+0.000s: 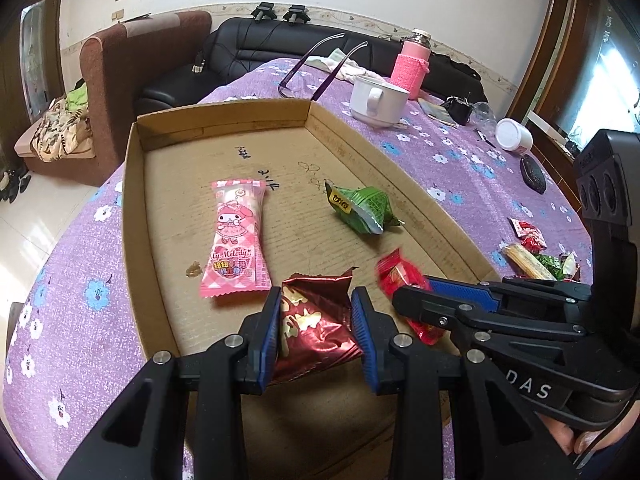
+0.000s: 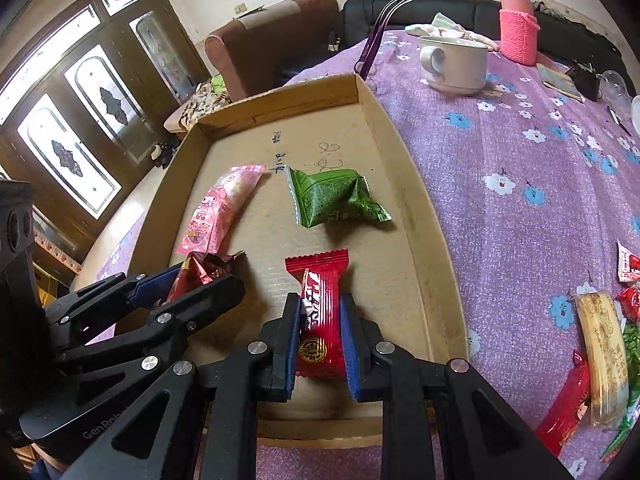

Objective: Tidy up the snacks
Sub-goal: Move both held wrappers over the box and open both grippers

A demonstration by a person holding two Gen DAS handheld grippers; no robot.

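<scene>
Left tongs [image 1: 316, 304] clamped on maroon snack [image 1: 316, 320], right tongs [image 2: 320, 312] on red snack [image 2: 322, 320], over cardboard tray [image 1: 132, 216].

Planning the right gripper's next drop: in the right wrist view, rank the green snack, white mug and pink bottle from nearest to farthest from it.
1. Green snack, inside the cardboard tray.
2. White mug, on the tablecloth beyond the tray.
3. Pink bottle, at the table's far edge.

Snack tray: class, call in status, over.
Left gripper shut on maroon pack. Right gripper shut on red pack. Both over tray. Pink, green packs inside, clear.
</scene>
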